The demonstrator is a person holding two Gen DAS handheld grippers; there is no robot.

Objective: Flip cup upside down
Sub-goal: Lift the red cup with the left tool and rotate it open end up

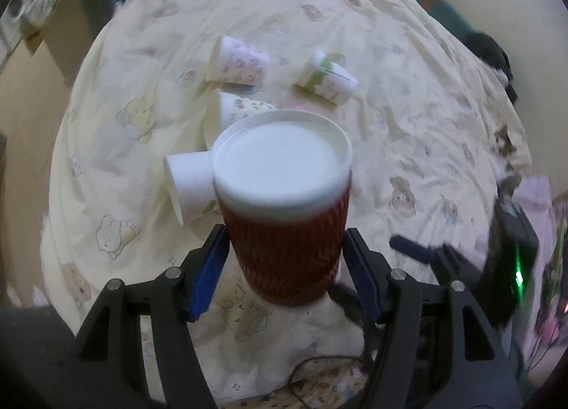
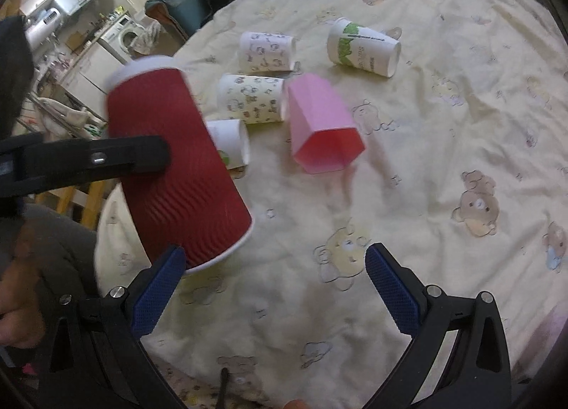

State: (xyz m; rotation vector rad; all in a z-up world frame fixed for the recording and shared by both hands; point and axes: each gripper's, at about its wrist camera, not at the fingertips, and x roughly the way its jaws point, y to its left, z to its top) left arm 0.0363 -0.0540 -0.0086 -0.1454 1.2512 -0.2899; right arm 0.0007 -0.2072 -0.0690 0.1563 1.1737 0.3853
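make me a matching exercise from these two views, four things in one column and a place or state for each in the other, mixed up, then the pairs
Things
1. red ribbed paper cup
2. pink faceted plastic cup
3. white paper cup with green print
4. right gripper

States
A. lies on its side on the bedsheet, open mouth toward the camera
B. open, nothing between its blue pads
C. held off the bed between the left gripper fingers
D. lies on its side farthest to the right among the cups

Pairs: 1-C, 2-A, 3-D, 4-B
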